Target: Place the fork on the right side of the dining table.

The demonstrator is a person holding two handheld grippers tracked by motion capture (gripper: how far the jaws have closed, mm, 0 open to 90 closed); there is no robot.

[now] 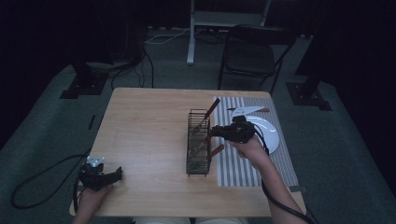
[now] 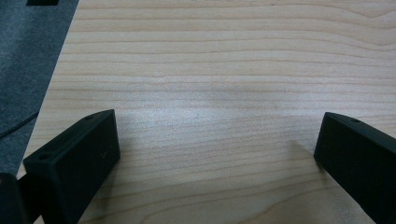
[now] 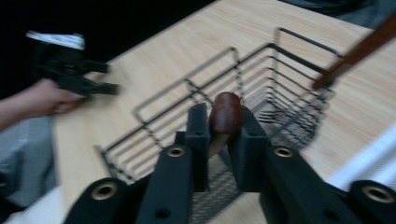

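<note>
Grip first: the right hand-held gripper is clamped on the rounded brown wooden handle of a utensil, pads pressing it from both sides, so that piece is caught right at its butt end. In the high view the same right hand-held gripper sits just at the right edge of the black wire rack, pointing left toward it from over the striped mat.

The handle's long axis runs roughly along the gripper's own line of sight, away from the jaws and down toward the rack's inside, so my guess is the utensil is either going in or coming out along that line. I can't tell what the working end is, it's hidden behind the jaws.

Room around it is a bit tight. Another wooden-handled utensil leans out of the far end of the rack, and one more handle pokes out on the near right side, just below the gripper. The wire walls are right there too. To the right, the white plate lies on the mat, with a knife at its far edge, so swinging back that way isn't totally free either.

The left hand-held gripper is well away at the near left corner of the worktop, jaws spread wide over bare wood, holding nothing. Right hand is clearly the nearer one for anything at the rack.
</note>
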